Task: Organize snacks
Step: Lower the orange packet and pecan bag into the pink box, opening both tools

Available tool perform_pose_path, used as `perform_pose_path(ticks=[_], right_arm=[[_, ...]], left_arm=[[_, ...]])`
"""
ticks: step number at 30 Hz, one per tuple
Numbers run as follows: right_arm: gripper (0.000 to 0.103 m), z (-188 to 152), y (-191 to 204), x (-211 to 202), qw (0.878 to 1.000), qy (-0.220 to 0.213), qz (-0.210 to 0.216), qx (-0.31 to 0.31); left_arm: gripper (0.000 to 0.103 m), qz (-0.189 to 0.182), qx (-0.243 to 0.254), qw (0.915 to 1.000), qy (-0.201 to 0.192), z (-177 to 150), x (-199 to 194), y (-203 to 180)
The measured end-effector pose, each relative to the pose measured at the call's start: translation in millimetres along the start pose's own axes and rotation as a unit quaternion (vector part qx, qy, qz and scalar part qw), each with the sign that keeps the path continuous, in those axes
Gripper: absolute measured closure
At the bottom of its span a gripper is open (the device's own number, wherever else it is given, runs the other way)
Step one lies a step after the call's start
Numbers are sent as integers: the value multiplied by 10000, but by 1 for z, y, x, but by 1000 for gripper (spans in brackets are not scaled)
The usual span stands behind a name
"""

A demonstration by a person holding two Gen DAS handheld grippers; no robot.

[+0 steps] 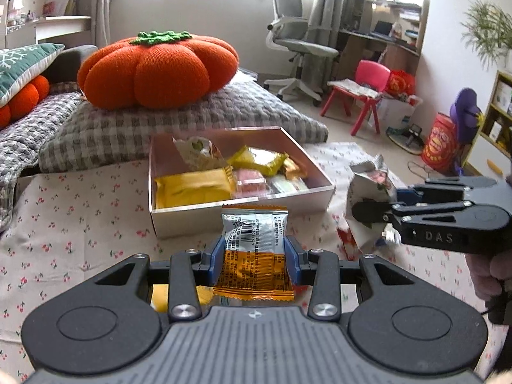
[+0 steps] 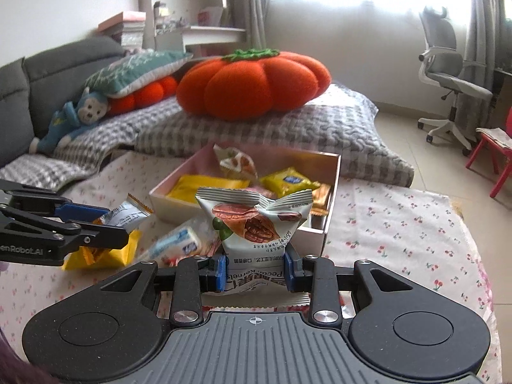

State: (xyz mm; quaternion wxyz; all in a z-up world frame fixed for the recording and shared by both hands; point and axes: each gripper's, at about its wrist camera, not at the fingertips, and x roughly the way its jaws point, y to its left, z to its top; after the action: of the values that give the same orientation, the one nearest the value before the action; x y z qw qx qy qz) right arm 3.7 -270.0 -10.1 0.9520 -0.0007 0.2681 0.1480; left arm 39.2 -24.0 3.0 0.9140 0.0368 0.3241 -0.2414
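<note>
Left gripper [image 1: 253, 249] clenched on an orange-and-silver snack packet [image 1: 254, 240] — blue pads pressed against both sides, crimped orange seams at either end, a barcode and fine print across the silver upper half, dense print on the orange lower half; held clear of the floral tablecloth [image 1: 73, 224], just in front of the near wall of the pink box [image 1: 243, 211]. Right gripper [image 2: 255, 267] clamped likewise on a pale pecan packet [image 2: 256, 224] — white-green foil with brown nut halves pictured large on the front, top seam ribbed and crumpled inward, lettering upside down near the pads; raised above the cloth, in front of the box's near corner. Same right gripper seen from the left wrist view at the right edge [image 1: 368, 214], gripping that crinkled packet beside the box's right wall, a hand [image 1: 489, 275] behind it. Box open-topped, shallow, standing on the cloth; inside, a broad yellow packet [image 1: 192, 188] at the front left, a smaller yellow packet [image 1: 259, 158] farther back, another nut packet [image 1: 195, 152] leaning against the rear, a few small pink and pale wrappers at the right. Loose on the cloth left of the box in the right wrist view: a white-and-blue packet [image 2: 179, 243] and a yellow wrapper [image 2: 105, 256]. Behind the table, an orange pumpkin cushion [image 1: 156, 70] resting on a grey checked blanket [image 1: 192, 121].
</note>
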Motion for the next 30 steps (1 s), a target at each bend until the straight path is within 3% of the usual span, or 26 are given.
perform_pose_path(ticks=[6,17,30], right_arm=[[71,12,-10,5,9996,-58,-21,275],[71,33,-31,31,9977,42,-46,675],[71,49,-62,97,9921,356,-225,1180]], left_arm=[[66,138,-240,9995,-177,15,9,6],[66,589,-659,9960,-153,33,54,38],[66,950,-601,9937,-27,64,110,55]])
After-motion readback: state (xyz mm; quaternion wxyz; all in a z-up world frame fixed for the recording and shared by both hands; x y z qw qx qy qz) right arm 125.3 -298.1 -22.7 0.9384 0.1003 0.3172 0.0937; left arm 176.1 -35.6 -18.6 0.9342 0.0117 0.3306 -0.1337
